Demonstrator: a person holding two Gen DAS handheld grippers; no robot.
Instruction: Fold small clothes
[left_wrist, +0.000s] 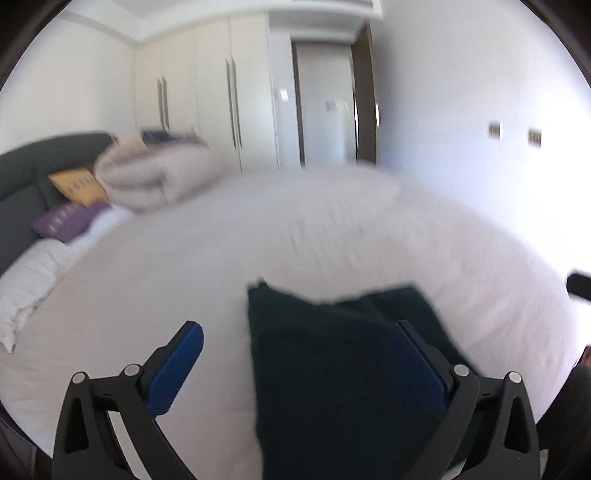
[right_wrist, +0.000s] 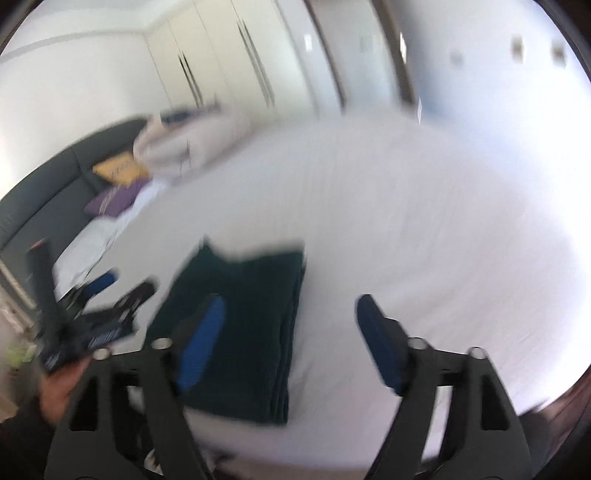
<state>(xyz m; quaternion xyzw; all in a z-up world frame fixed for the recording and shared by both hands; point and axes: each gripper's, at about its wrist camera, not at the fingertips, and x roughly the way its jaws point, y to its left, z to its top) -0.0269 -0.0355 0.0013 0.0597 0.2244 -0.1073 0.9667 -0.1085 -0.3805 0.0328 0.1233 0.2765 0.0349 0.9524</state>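
Note:
A dark green folded garment (left_wrist: 332, 369) lies flat on the white bed (left_wrist: 295, 229) near its front edge. My left gripper (left_wrist: 295, 339) is open and empty above it, its left finger over the sheet, its right finger over the cloth. In the right wrist view the garment (right_wrist: 251, 325) lies folded with stacked edges on its right side. My right gripper (right_wrist: 288, 317) is open and empty above the garment's right edge. The left gripper (right_wrist: 99, 295) shows at the left of that view, held in a hand. Both views are blurred.
At the head of the bed, on the left, are a dark headboard (left_wrist: 22, 173), a yellow cushion (left_wrist: 77, 186), a purple cushion (left_wrist: 66, 219), a rolled duvet (left_wrist: 155, 177) and a white pillow (left_wrist: 26, 280). Wardrobe doors (left_wrist: 207, 92) stand behind.

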